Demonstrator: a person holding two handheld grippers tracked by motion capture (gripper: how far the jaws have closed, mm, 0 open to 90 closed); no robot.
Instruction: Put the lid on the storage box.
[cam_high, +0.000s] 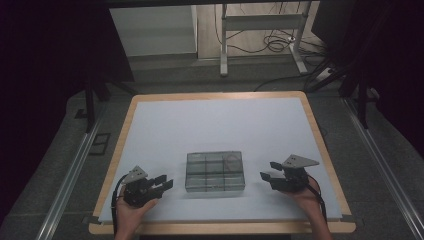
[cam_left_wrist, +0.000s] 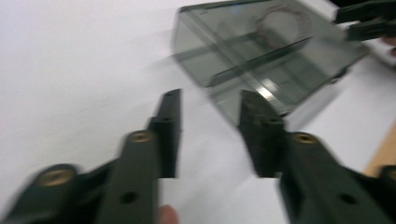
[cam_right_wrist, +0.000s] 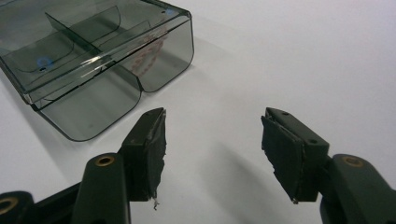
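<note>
- Smoky clear divided box (cam_high: 214, 171) lies flat on the desk (cam_high: 220, 125), lid closed, long axis left-right; contents hard to tell.
- Left hand-held gripper (cam_high: 167, 181) and right hand-held gripper (cam_high: 267, 171) gape, gripping nothing.

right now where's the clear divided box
In the high view the clear divided box sits on the white table near its front edge, midway between the left gripper and the right gripper, touching neither.
</note>
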